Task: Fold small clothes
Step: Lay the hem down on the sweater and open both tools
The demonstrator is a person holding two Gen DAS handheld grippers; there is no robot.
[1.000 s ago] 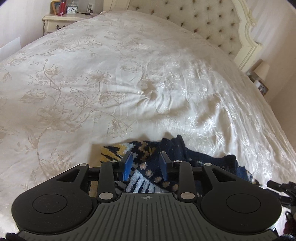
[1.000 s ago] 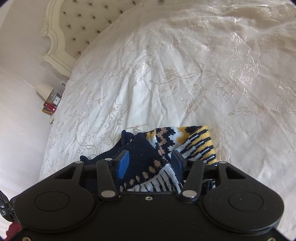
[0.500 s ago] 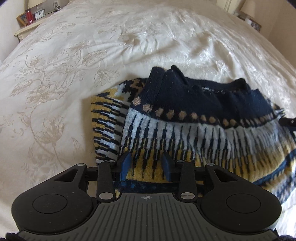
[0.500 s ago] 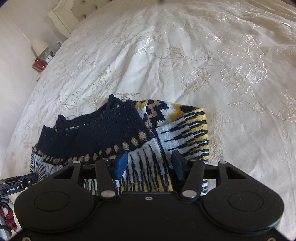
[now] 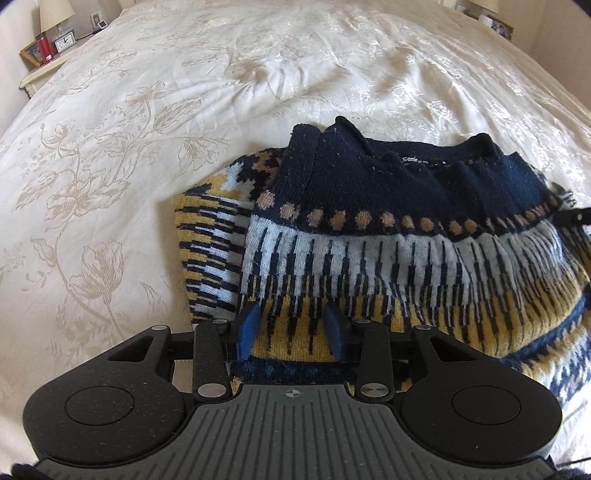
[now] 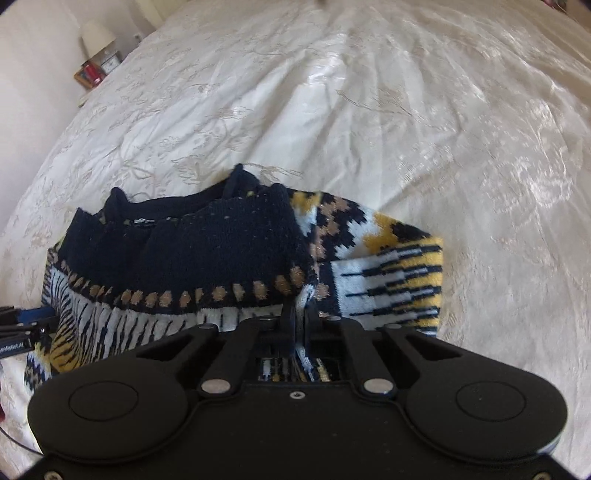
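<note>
Left wrist view, sweater (image 5: pixel 388 236) lying crosswise, collar away, left gripper (image 5: pixel 291 326) apart, right gripper (image 6: pixel 301 317) pinching sweater.

The right gripper (image 6: pixel 301 314), wide open a moment ago, is now pinched tight on the sweater (image 6: pixel 207 254). Both grippers now sit lower, and the left gripper (image 5: pixel 291 328) is open a bit wider.

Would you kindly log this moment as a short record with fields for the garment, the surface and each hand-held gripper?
garment: patterned sweater, partly folded, navy collar up
surface: cream floral bedspread
left hand-held gripper: jaws apart over the sweater's yellow band
right hand-held gripper: shut on a pinch of sweater fabric
bedside: lamp on nightstand
</note>
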